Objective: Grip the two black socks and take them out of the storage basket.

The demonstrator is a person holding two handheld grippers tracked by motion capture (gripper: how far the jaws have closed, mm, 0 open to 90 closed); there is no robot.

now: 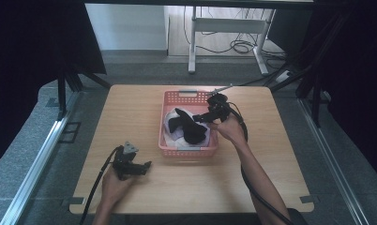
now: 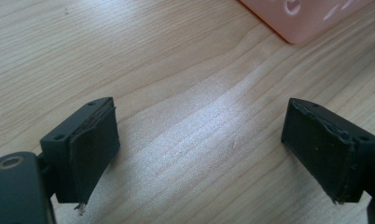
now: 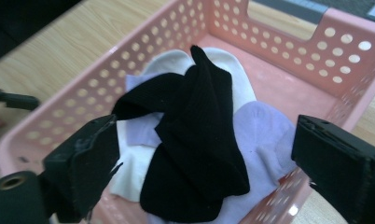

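Observation:
A pink perforated basket stands in the middle of the wooden table. In it lie black socks over white and pale lilac ones. My right gripper hovers over the basket's right side, pointing left at the pile. In the right gripper view its jaws stand apart above the black socks, with nothing between the pads, and the basket wall rises behind. My left gripper rests low near the table's front left, open over bare wood, a basket corner just ahead.
Black curtains hang at both sides. A white desk frame with cables on the floor stands beyond the table's far edge. Each gripper trails a black cable toward the person. Bare wood lies left and right of the basket.

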